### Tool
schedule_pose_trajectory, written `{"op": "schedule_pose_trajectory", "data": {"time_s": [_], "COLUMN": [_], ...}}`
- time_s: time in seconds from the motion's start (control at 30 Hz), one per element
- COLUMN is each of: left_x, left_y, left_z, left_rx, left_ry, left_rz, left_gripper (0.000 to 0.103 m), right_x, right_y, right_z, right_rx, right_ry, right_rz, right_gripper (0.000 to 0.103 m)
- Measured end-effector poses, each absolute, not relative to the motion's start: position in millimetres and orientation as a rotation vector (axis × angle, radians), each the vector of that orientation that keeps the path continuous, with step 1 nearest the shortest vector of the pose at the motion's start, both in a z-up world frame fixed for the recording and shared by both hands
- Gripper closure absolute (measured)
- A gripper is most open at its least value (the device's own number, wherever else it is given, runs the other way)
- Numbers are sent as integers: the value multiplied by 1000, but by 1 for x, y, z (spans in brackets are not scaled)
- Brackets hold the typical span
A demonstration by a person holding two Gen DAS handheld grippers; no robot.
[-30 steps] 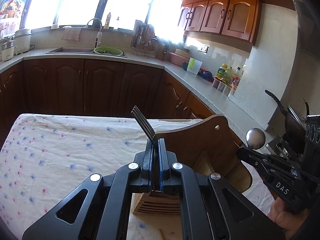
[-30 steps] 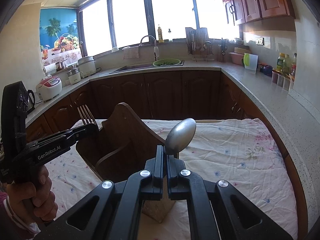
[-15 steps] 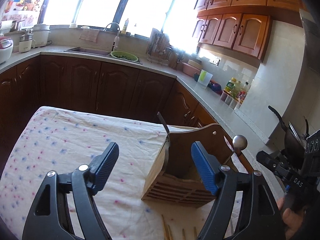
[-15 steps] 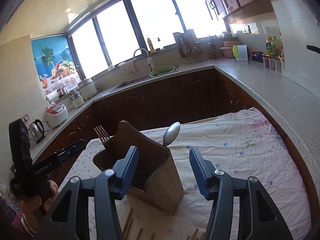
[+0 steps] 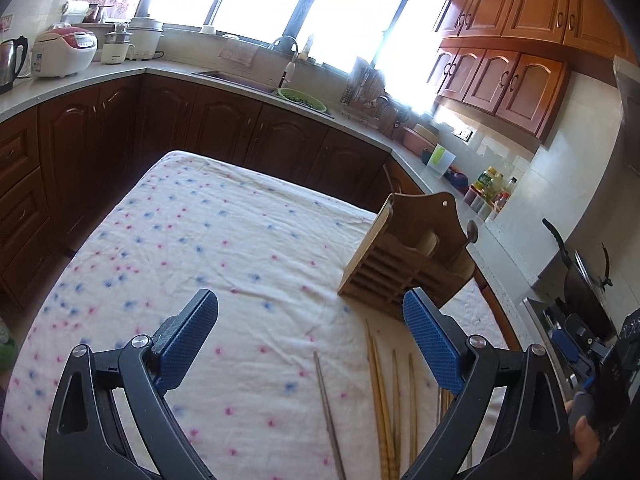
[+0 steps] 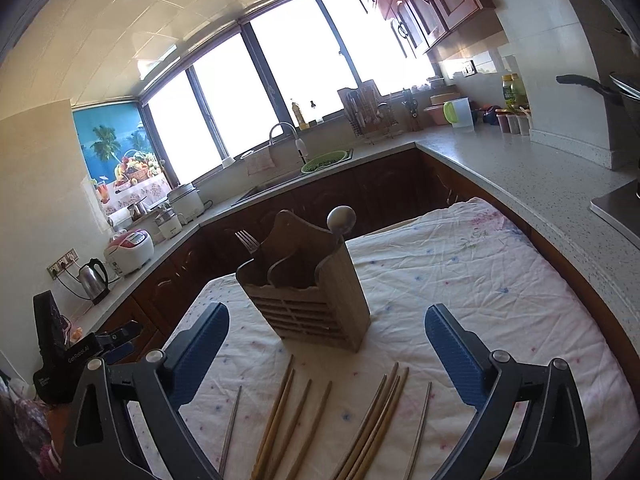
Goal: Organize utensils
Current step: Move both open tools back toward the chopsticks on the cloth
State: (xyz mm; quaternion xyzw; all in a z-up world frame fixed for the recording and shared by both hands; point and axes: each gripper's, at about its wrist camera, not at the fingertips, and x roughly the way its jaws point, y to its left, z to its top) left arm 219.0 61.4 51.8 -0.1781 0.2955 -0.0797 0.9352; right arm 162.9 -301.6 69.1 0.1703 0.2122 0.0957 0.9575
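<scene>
A wooden utensil holder [image 6: 308, 296] stands on the cloth-covered table [image 6: 480, 280]; it also shows in the left wrist view [image 5: 404, 256]. A fork [image 6: 249, 242] stands in its left slot and a spoon [image 6: 341, 219] in its right slot; the spoon shows in the left wrist view [image 5: 472, 233]. Several wooden chopsticks [image 6: 288, 412] and thin metal chopsticks [image 6: 418, 428] lie on the cloth in front of the holder. My right gripper [image 6: 326, 356] is open and empty, above the chopsticks. My left gripper [image 5: 310, 340] is open and empty, left of the holder.
The table is ringed by dark wooden cabinets [image 5: 224, 120] and a stone counter [image 6: 520, 176] with a sink [image 6: 288, 176], rice cookers [image 6: 130, 248], a kettle [image 6: 94, 280] and bottles. The table's wooden edge [image 6: 592, 300] runs along the right. A stove with a pan [image 5: 580, 276] is at the right.
A second ago the left gripper was shut on the fork and the right on the spoon, above the holder. Both have let go, opened and pulled back; fork and spoon stand in the holder.
</scene>
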Motion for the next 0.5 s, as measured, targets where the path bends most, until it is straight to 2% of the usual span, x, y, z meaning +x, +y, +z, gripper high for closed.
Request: {"op": "schedule_pose_trajectory", "data": {"time_s": [0.27,0.5], "left_x": [176,173], "left_y": [52,33], "left_z": [27,12], "left_rx": [-291,-258], "left_ry": [667,732], "left_rz": [-175,-215], "left_gripper": [7,7], "right_x": [115,102], "right_y": [-301,-304], "right_z": [42,12], "right_rx": [344,337], "right_ry": [490,568], "right_rz": [153,122], "right_gripper": [3,4]}}
